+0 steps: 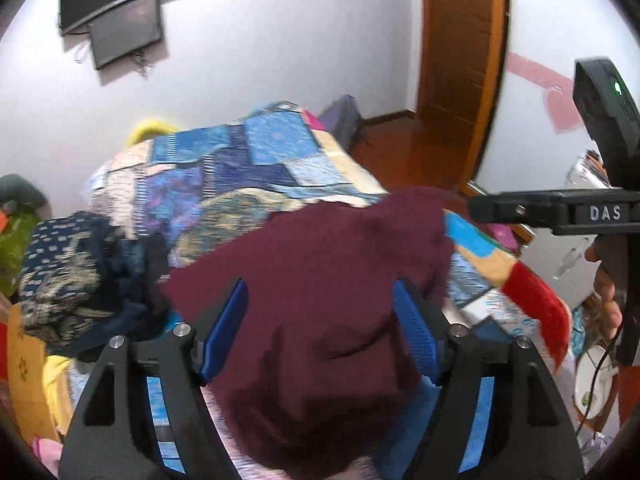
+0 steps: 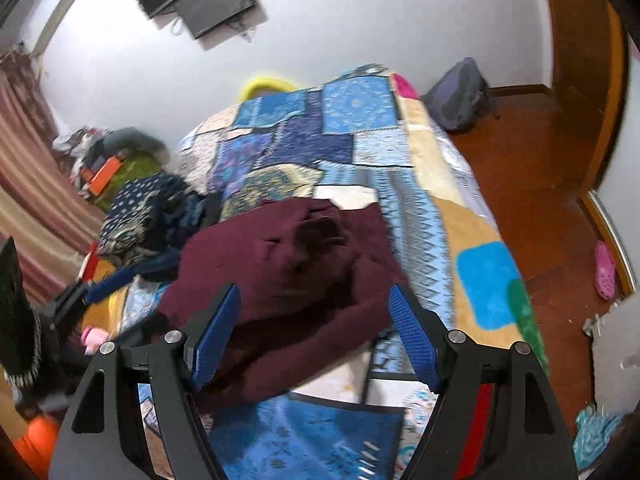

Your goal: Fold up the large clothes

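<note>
A large maroon garment [image 1: 340,232] lies bunched and partly folded on the patchwork bedspread [image 1: 256,160]. My left gripper [image 1: 318,282] hovers over its near part with the blue pads wide apart, open, and the cloth lies beneath them without being pinched. In the right wrist view the same maroon garment [image 2: 288,248] spreads across the bedspread [image 2: 360,128]. My right gripper [image 2: 313,286] stands open above the garment's near edge, nothing clamped. The right gripper's black body [image 1: 560,208], with a hand on its handle, shows at the right edge of the left wrist view.
A heap of dark blue patterned clothes [image 1: 68,272] [image 2: 148,208] lies left of the garment. The bed's right edge drops to a wooden floor [image 2: 540,168] with a grey backpack [image 2: 460,96] and a pink shoe [image 2: 604,268]. A wooden door [image 1: 460,60] stands beyond.
</note>
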